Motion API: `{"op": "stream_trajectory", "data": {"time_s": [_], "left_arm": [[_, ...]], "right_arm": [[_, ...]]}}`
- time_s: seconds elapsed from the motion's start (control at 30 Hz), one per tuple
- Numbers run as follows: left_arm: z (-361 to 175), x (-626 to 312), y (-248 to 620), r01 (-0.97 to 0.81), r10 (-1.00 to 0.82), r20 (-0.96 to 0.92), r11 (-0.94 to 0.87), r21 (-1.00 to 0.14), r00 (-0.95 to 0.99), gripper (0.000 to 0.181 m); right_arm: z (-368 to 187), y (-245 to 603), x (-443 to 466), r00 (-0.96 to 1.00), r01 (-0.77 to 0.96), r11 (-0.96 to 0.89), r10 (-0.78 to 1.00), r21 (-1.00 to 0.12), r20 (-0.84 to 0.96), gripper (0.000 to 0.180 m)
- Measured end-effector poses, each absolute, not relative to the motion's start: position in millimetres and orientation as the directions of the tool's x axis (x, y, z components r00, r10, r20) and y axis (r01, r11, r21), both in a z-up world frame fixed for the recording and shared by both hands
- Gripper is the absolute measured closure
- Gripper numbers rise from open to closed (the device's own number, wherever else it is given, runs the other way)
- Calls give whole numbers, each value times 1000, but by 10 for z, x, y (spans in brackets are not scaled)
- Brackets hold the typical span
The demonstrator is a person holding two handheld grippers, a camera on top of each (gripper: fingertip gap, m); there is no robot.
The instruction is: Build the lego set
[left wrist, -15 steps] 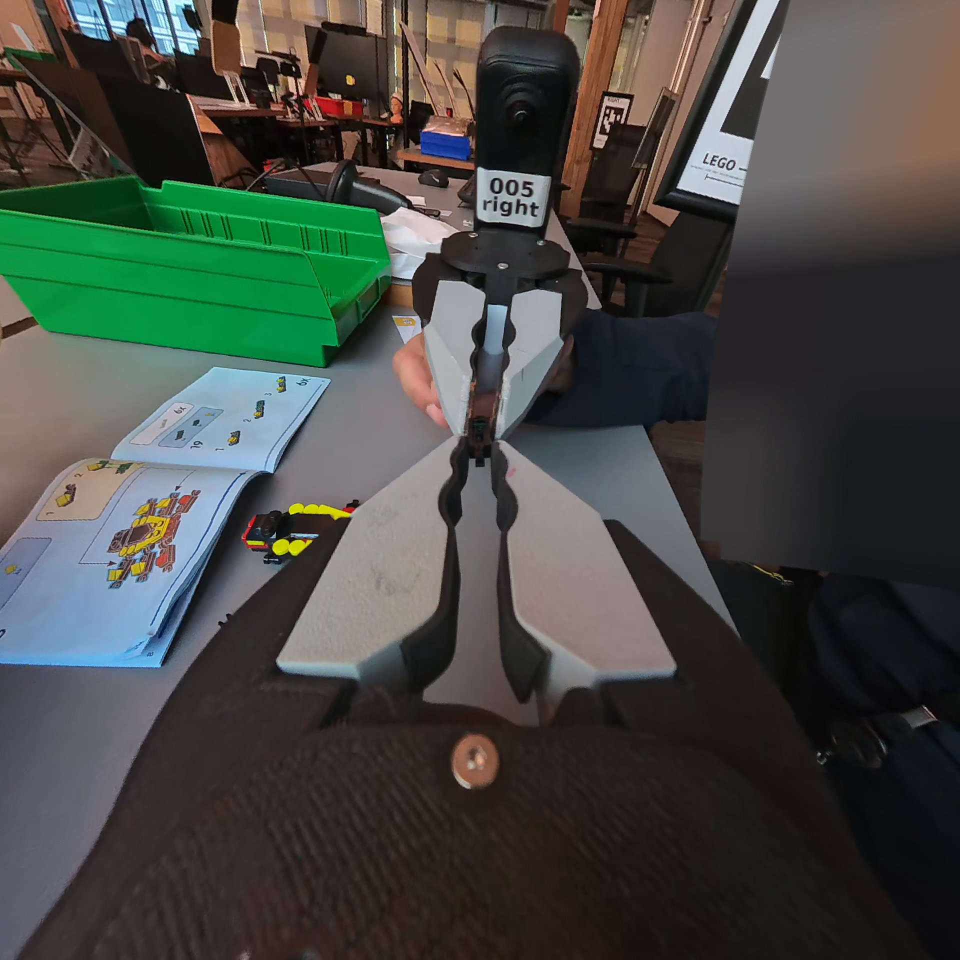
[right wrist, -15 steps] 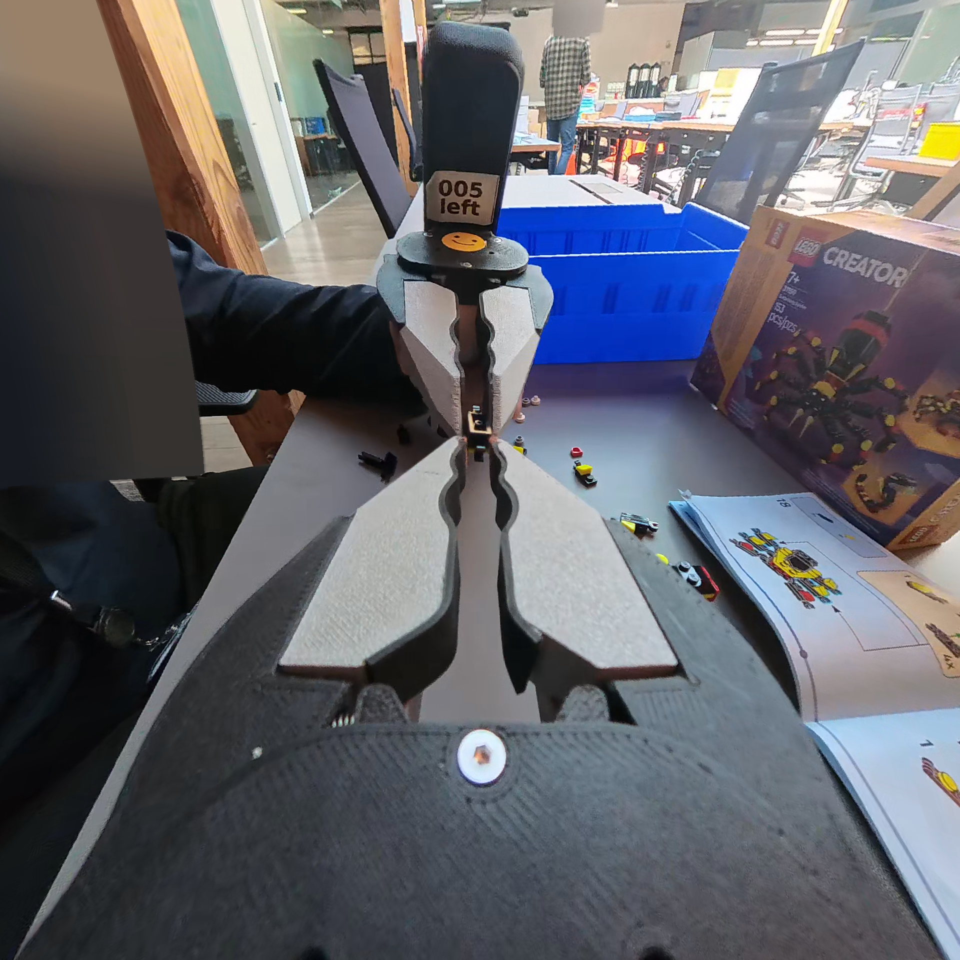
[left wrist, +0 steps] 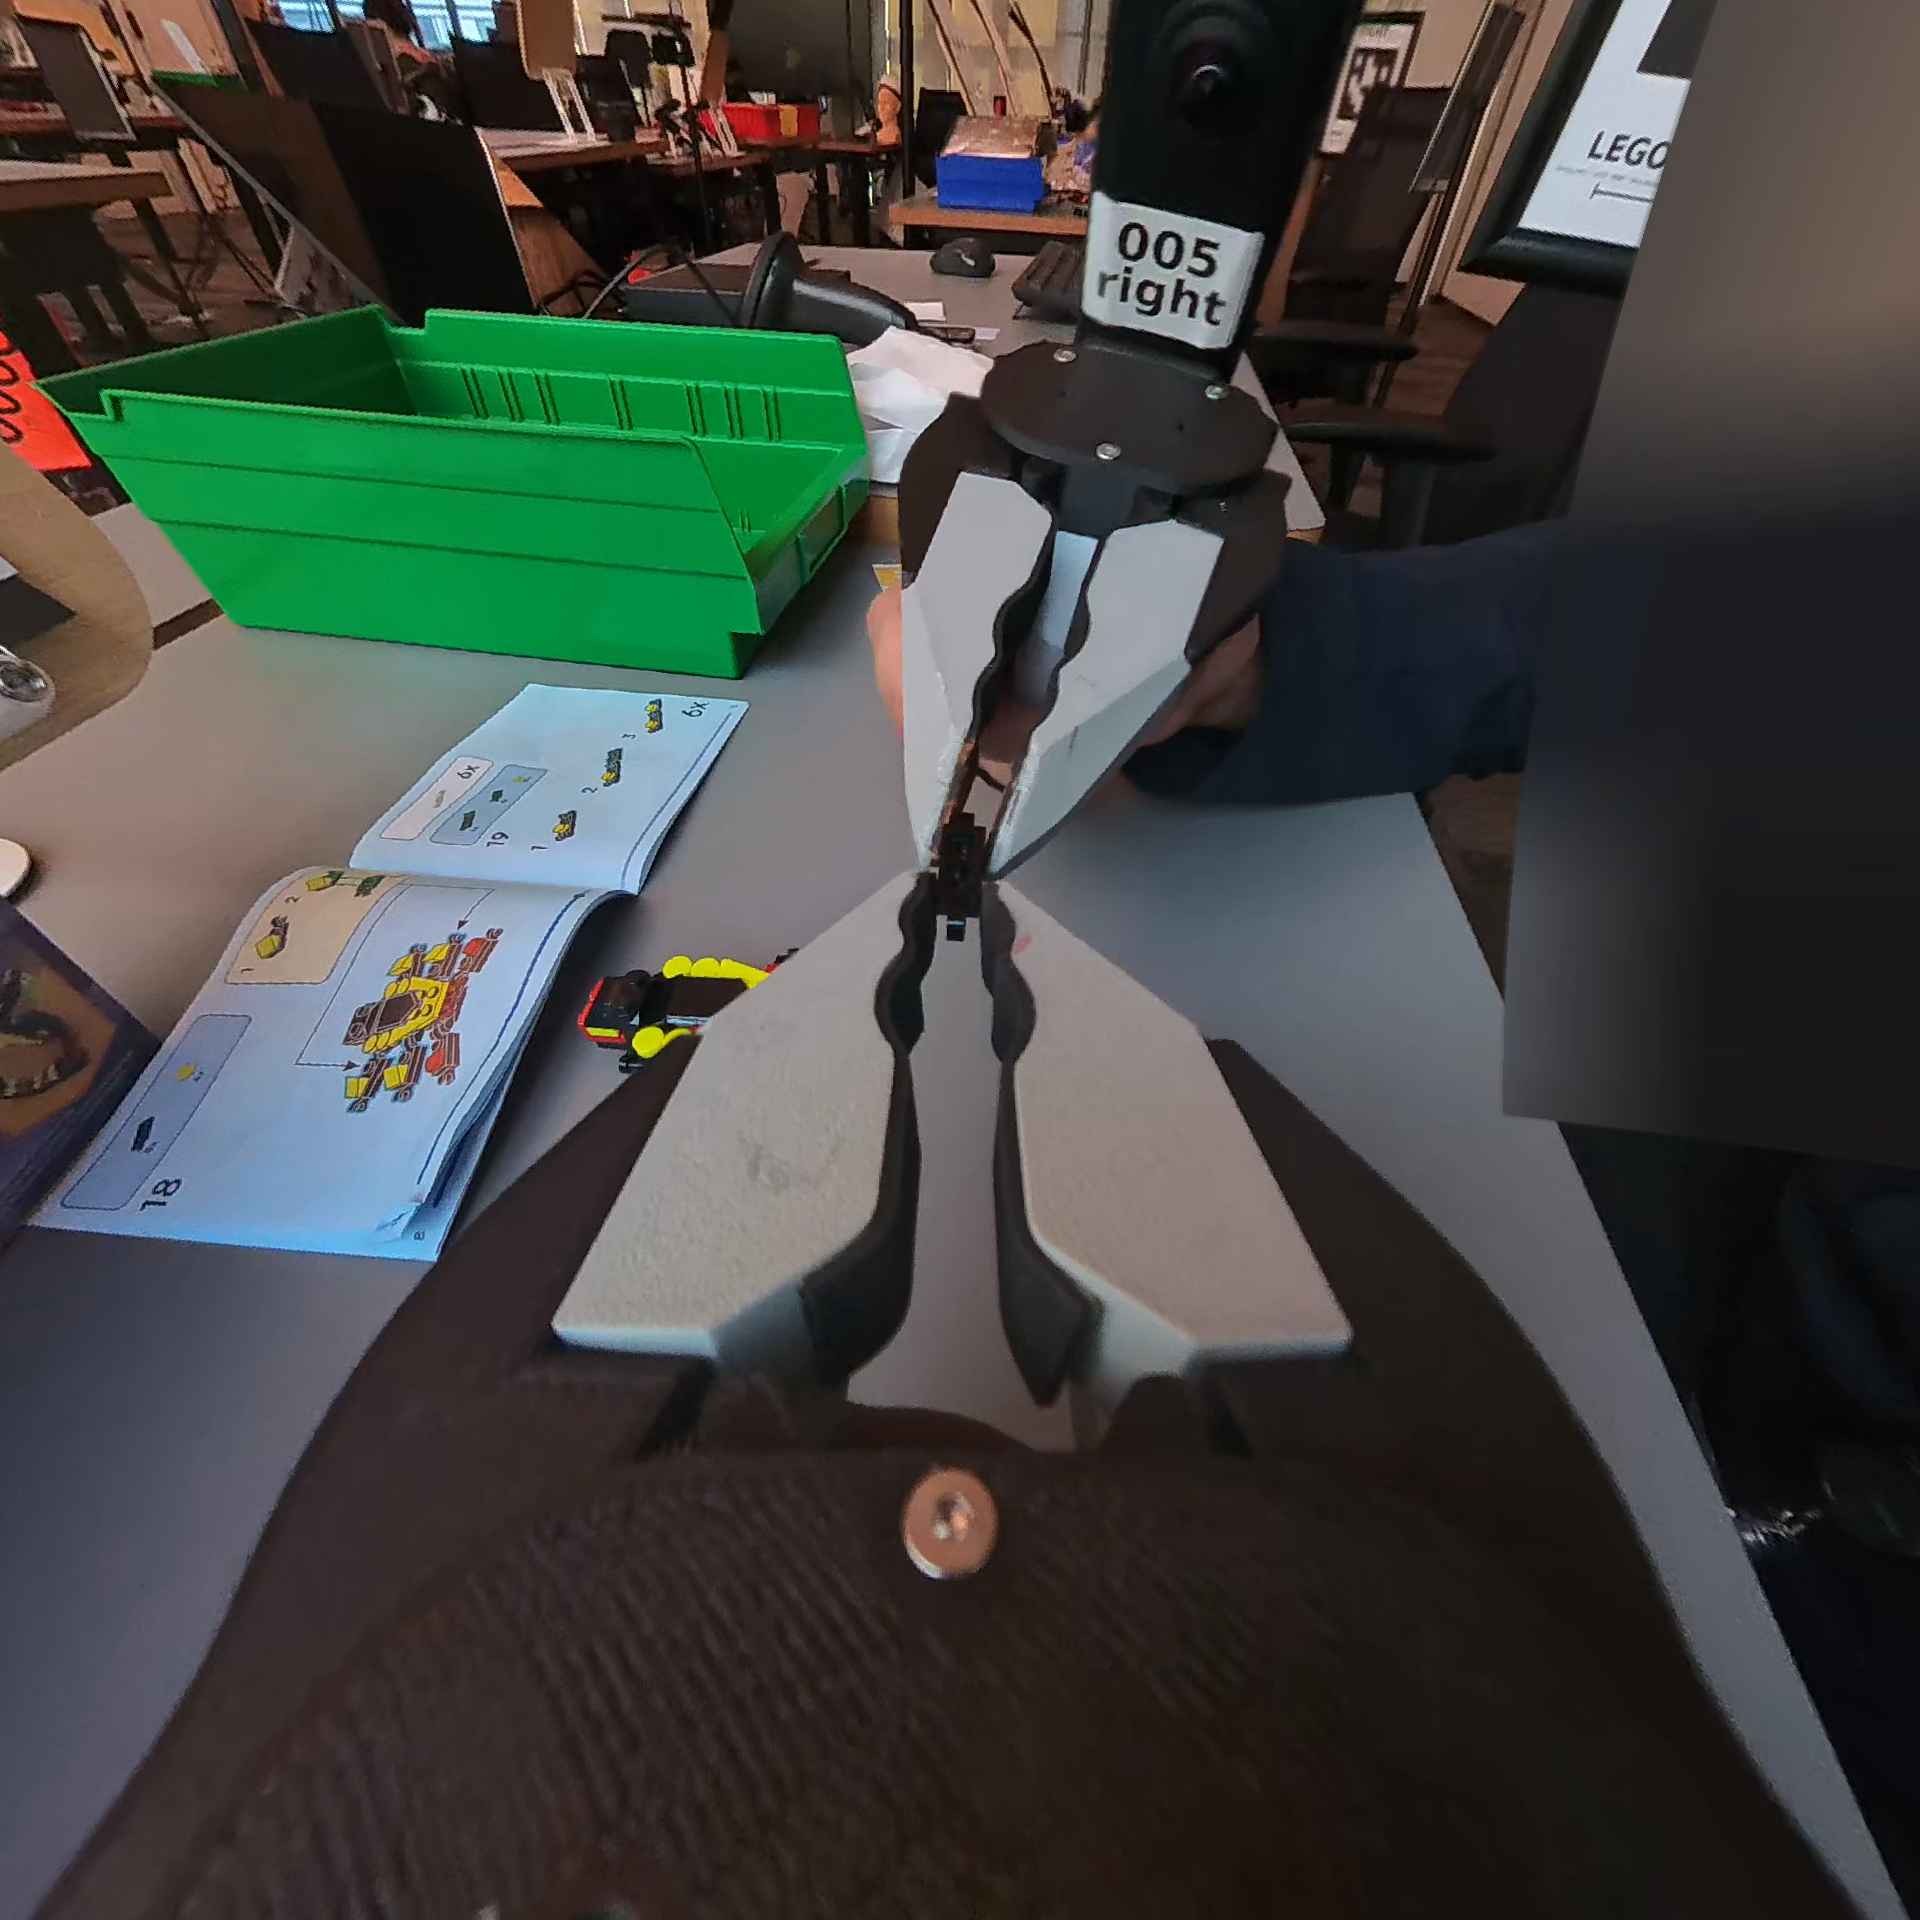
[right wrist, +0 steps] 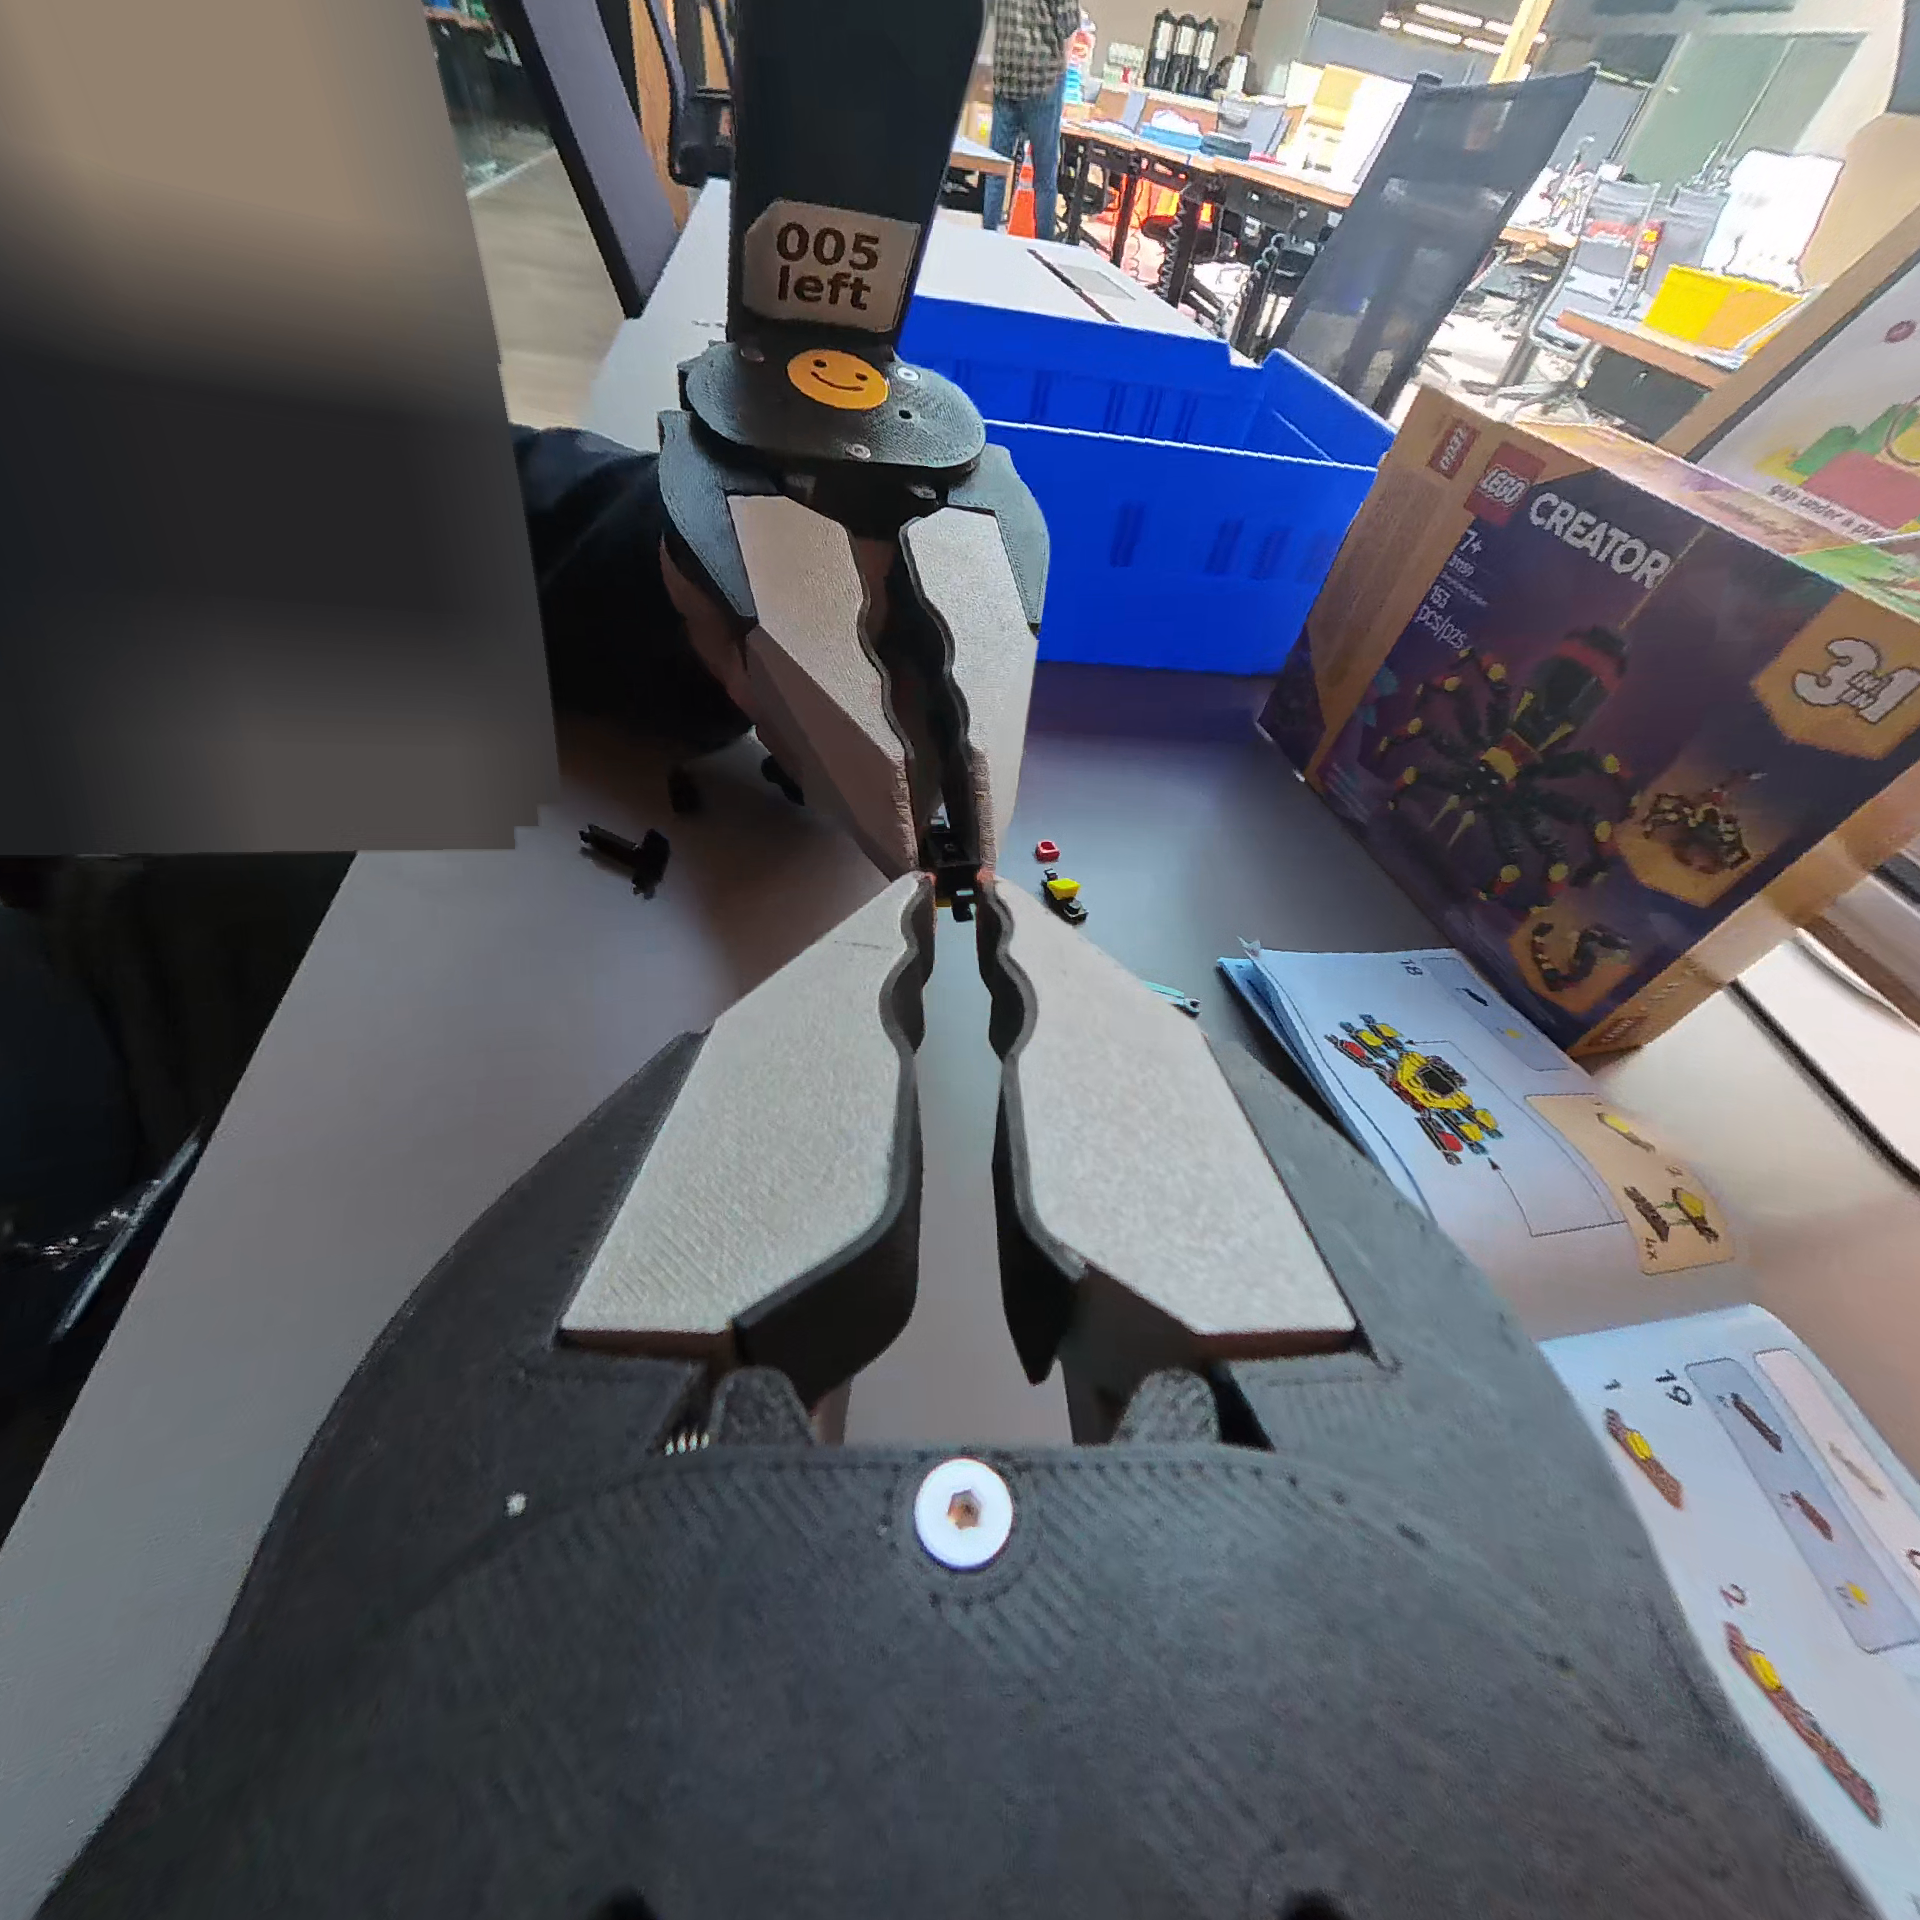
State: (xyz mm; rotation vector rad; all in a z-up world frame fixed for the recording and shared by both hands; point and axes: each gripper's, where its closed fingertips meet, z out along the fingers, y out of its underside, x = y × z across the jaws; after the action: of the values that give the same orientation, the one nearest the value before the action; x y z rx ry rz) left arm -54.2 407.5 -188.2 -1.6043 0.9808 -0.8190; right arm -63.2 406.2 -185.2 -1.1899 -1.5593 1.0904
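My left gripper (left wrist: 951, 906) and my right gripper (right wrist: 951, 896) meet tip to tip above the grey table (left wrist: 1226, 935). Each is shut on a small black Lego piece (left wrist: 958, 868) held between them; it shows a bit of yellow in the right wrist view (right wrist: 948, 871). I cannot tell whether it is one piece or two joined. The right gripper (left wrist: 961, 836) comes down from above in the left wrist view, and the left gripper (right wrist: 948, 847) does so in the right wrist view. A partly built black, yellow and red model (left wrist: 675, 1003) lies on the table left of my left fingers.
An open instruction booklet (left wrist: 343, 1039) lies on the left, also seen in the right wrist view (right wrist: 1455, 1101). A green bin (left wrist: 468, 488) and a blue bin (right wrist: 1143, 520) stand behind. The Lego box (right wrist: 1621, 727) stands at right. Loose pieces (right wrist: 1062, 891) and a black pin (right wrist: 629, 847) lie nearby.
Both grippers stay tip to tip on the small piece. They have drawn closer to each other and now tilt, each leaning sideways in the other's view.
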Motion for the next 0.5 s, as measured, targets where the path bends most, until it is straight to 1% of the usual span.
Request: {"op": "stream_trajectory", "data": {"time_s": [0.1,0.17,0.2,0.23,0.27,0.33,0.4,0.5], "left_arm": [[-1834,-531,4045,-203,-906,-67,-22,-979,419,175],[-1749,-521,4006,-209,-886,-212,134,-969,413,175],[-1686,-526,3988,-228,-843,-331,254,-940,424,175],[-1610,-538,3974,-256,-769,-460,384,-887,443,175],[-1545,-561,3984,-292,-686,-556,474,-831,469,175],[-1517,-624,4069,-405,-546,-674,540,-737,498,175],[-1552,-639,4118,-485,-460,-743,566,-667,485,175],[-1617,-628,4167,-585,-340,-827,588,-559,448,175]], "right_arm": [[-1800,4030,-626,-191,180,129,977,-975,94,174],[-1713,3993,-608,-194,122,170,970,-978,144,174],[-1669,3990,-591,-178,98,203,967,-974,183,171],[-1632,4007,-571,-151,83,234,964,-969,220,164],[-1605,4023,-548,-130,78,253,961,-964,242,158],[-1558,4036,-507,-123,73,228,968,-971,218,153],[-1537,4042,-495,-147,76,129,982,-989,116,153],[-1585,4088,-525,-168,100,-10,985,-995,-27,146]]}}
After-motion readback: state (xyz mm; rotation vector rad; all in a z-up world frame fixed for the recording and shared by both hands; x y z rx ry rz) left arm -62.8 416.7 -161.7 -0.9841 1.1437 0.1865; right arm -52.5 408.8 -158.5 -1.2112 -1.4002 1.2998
